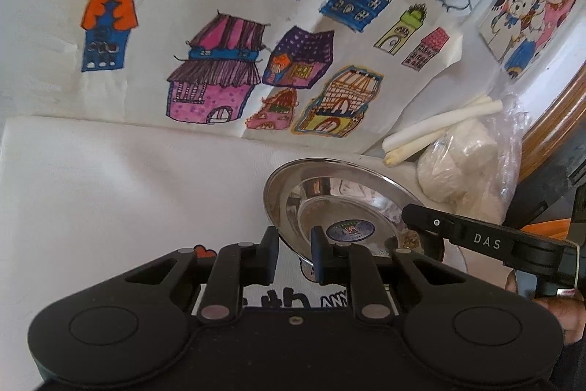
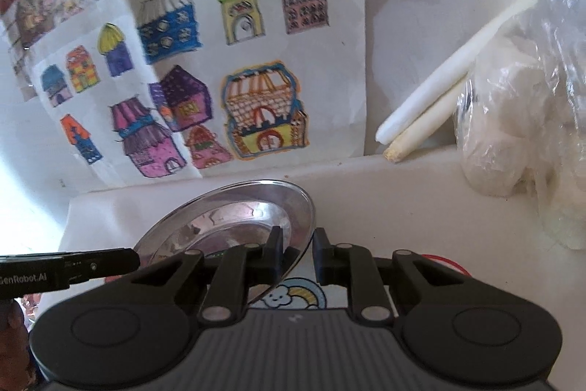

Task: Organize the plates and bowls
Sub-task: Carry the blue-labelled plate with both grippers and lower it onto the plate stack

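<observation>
We have the steel plate [image 1: 340, 204] lifted off the white table [image 1: 128, 193], its rim sitting between the fingers of both the left hand-held gripper [image 1: 295, 253] and right hand-held gripper [image 2: 297, 255], each loosely pinching. Next we carry it level to its stack.

Seen along the left gripper [image 1: 295, 253]: 2 black fingers with blue pads closed on the near rim of a shiny steel plate [image 1: 340, 196], held tilted above a white surface [image 1: 128, 193]. Reaching in from the right, the right gripper [image 1: 421, 226], black and marked "DAS", at the plate's far edge. Behind, a paper drawing of colourful houses [image 1: 227, 35], 2 pale stalks [image 1: 439, 131] and a clear bag of whitish lumps [image 1: 465, 163].
</observation>
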Demonstrator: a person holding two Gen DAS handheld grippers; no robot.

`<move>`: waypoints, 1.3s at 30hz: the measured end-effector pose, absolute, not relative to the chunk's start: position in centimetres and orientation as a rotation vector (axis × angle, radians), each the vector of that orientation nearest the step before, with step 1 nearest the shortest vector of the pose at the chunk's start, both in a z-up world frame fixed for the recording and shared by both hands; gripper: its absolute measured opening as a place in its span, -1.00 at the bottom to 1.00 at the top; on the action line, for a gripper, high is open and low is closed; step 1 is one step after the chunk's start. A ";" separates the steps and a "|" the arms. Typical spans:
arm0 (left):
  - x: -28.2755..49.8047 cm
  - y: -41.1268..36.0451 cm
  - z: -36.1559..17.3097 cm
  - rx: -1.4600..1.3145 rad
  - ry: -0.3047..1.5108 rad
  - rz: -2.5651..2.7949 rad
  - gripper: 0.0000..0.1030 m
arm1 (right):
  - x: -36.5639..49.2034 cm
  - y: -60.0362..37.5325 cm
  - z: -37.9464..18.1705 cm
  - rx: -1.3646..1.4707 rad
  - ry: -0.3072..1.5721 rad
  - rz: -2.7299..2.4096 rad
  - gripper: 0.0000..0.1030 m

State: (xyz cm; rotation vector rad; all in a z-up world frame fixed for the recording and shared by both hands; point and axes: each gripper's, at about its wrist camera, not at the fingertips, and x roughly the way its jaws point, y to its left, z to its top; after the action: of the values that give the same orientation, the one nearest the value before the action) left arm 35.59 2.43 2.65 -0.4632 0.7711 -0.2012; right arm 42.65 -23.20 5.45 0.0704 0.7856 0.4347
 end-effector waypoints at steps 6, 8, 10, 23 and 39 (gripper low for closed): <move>32.8 3.5 4.5 -0.460 0.729 -0.213 -0.63 | 39.9 -22.7 7.3 0.060 0.731 0.456 -0.62; 31.9 4.0 5.0 -0.464 0.719 -0.213 -0.63 | 39.0 -22.4 7.7 0.059 0.721 0.467 -0.62; 31.0 4.5 5.4 -0.466 0.712 -0.213 -0.63 | 38.1 -22.1 8.1 0.051 0.709 0.476 -0.61; 24.2 7.4 6.9 -0.431 0.687 -0.208 -0.63 | 31.6 -19.8 9.3 0.037 0.659 0.542 -0.60; 17.7 11.0 5.3 -0.426 0.697 -0.167 -0.63 | 23.9 -16.7 8.4 0.006 0.618 0.618 -0.59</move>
State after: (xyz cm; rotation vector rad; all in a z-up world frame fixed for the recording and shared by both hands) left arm 17.71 11.04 5.31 -0.4263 0.6967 -0.1671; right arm 23.91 -16.75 8.39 0.0056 0.6177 0.6175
